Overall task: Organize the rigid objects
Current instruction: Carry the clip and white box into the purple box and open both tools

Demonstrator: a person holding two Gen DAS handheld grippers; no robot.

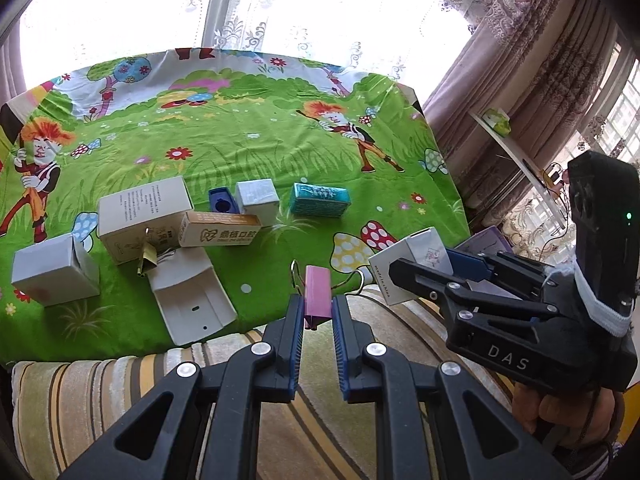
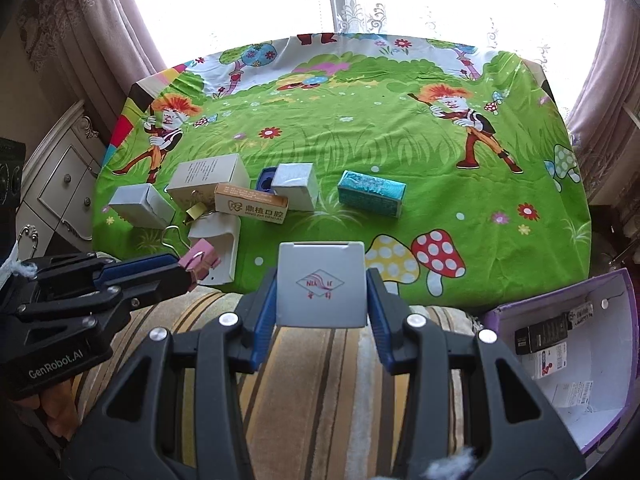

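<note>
The left gripper (image 1: 318,312) has its fingers closed on a pink binder clip (image 1: 318,294), a small folded metal clip whose wire handles loop out ahead of the fingers; it hangs above the near edge of the surface (image 2: 360,140), which wears a green cartoon cloth with mushrooms and orange-haired figures. The right gripper (image 2: 322,300) has its fingers clamped on the two sides of a white square box (image 2: 321,284), flat and pale grey-white, with a small red diamond logo on its upper face and "made in china" printed along one side in the left wrist view; it is held above the striped cushion (image 2: 304,360) just in front of the surface.

On the cloth lie a teal packet (image 2: 370,193), a small white cube box (image 2: 294,186) touching an open blue case (image 2: 266,180), a tan dental carton (image 2: 251,204), a larger cream box (image 2: 208,180), a grey box (image 2: 140,205) at the left, a gold binder clip (image 2: 196,213) and an open white tray (image 2: 214,252). To the right, beside the surface, stands a purple-edged open box (image 2: 568,364) holding a few small packages
</note>
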